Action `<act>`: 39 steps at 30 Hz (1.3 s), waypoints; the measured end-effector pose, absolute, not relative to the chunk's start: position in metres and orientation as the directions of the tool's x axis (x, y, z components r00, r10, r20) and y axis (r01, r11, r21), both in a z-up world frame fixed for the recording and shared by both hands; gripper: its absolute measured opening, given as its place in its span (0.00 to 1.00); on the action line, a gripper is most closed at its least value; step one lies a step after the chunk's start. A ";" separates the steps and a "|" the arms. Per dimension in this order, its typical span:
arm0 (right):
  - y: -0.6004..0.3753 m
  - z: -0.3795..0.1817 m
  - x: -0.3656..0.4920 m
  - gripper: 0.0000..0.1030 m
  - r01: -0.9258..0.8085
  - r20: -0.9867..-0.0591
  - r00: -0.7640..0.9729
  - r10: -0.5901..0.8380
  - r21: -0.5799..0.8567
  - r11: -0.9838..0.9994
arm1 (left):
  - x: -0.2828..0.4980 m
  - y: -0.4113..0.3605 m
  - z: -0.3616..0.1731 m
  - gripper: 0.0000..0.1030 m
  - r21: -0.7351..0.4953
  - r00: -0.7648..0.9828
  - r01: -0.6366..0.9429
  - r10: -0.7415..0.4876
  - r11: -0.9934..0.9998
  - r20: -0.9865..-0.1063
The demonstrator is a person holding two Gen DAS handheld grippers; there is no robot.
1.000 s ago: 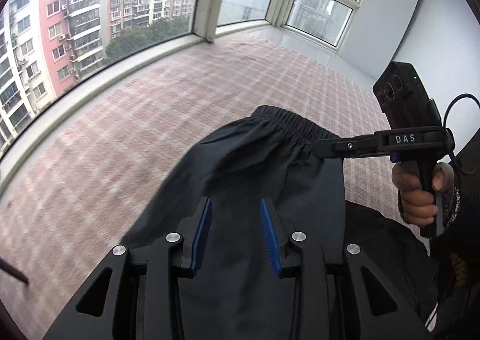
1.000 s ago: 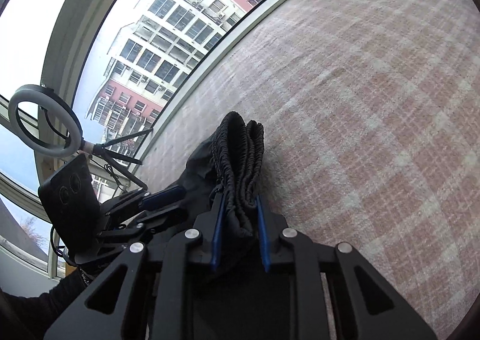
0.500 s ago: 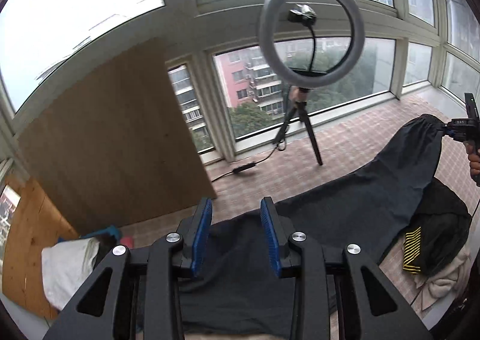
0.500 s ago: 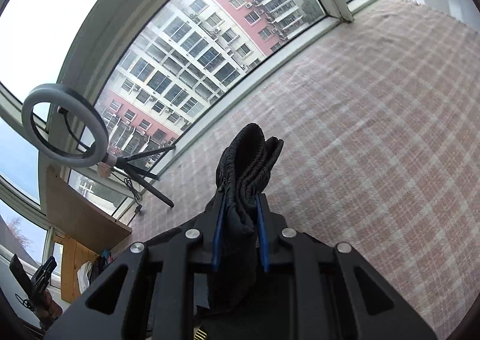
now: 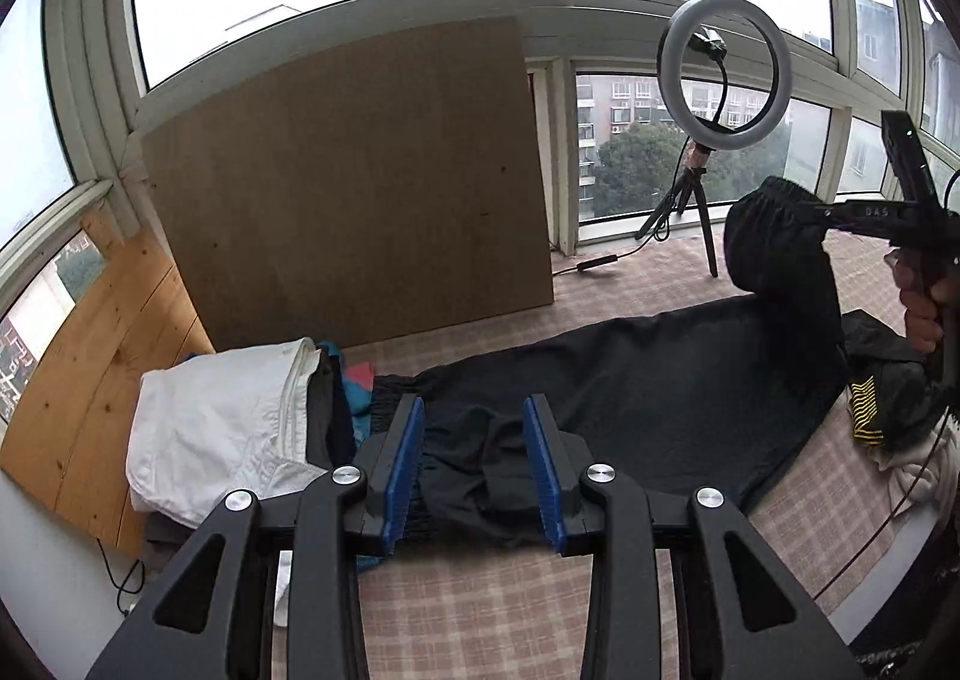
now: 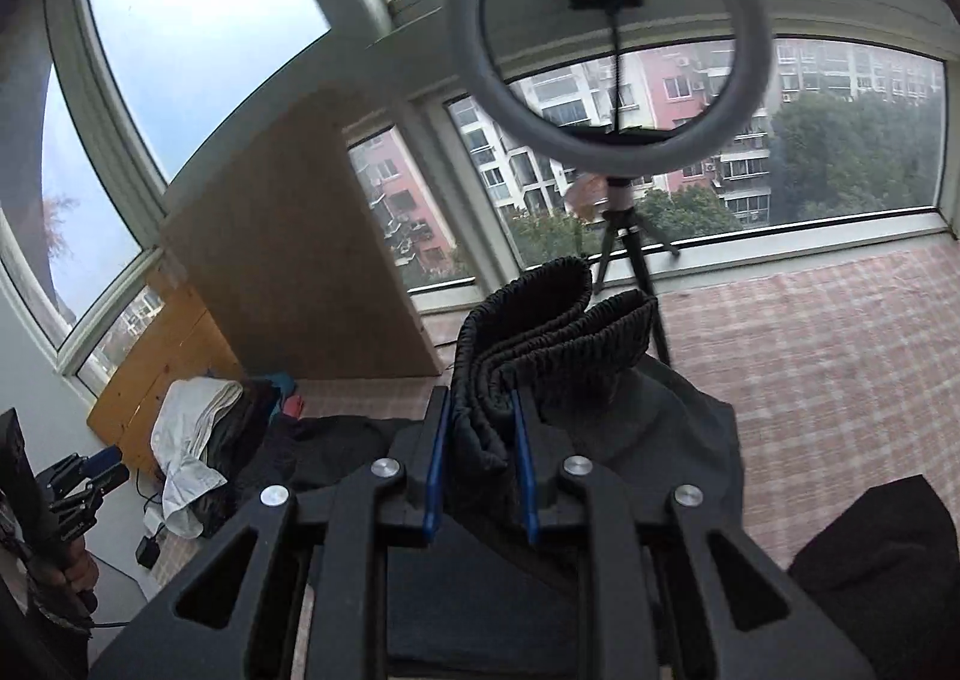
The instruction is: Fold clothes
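Black trousers (image 5: 648, 398) lie stretched across the plaid cloth. My left gripper (image 5: 474, 464) is open, its blue pads on either side of the trousers' cuff end, not closed on it. My right gripper (image 6: 477, 464) is shut on the bunched elastic waistband (image 6: 540, 338) and holds it lifted above the surface. In the left wrist view the right gripper (image 5: 822, 215) holds the waistband (image 5: 774, 236) up at the far right, with the fabric hanging down from it.
Folded white and dark clothes (image 5: 222, 416) are stacked at the left by a wooden panel (image 5: 102, 368). A brown board (image 5: 348, 188) leans on the windows. A ring light on a tripod (image 5: 723, 74) stands at the back. A black garment with yellow print (image 5: 882, 398) lies at the right.
The left gripper has swung from the waistband area down to the cuff end of the trousers. The right gripper has lifted and carried the waistband leftward, toward the ring light.
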State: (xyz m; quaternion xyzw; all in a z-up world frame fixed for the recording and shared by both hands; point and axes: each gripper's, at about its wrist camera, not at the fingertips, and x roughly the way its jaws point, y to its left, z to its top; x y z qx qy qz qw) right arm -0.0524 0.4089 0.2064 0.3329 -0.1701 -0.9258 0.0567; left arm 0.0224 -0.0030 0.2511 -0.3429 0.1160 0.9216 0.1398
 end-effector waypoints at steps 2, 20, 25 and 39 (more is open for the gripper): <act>0.347 0.180 -0.075 0.18 0.017 -0.625 -0.746 -0.230 0.327 -0.945 | 0.027 -0.028 0.247 0.32 0.112 -0.719 -0.322 0.166 -0.940 -0.675; 0.106 0.061 -0.155 0.18 0.103 -0.773 -0.618 -0.140 0.097 -0.990 | 0.043 -0.165 0.200 0.32 -0.014 -0.646 -0.244 0.173 -0.970 -0.744; 0.080 0.049 -0.156 0.18 0.158 -0.796 -0.587 -0.149 0.069 -0.985 | 0.038 -0.172 0.192 0.32 -0.043 -0.637 -0.244 0.194 -0.969 -0.746; 0.193 0.143 -0.098 0.43 0.204 -0.593 -0.586 -0.553 0.553 -0.808 | 0.003 -0.103 0.176 0.32 -0.083 -0.619 -0.400 0.336 -0.913 -0.710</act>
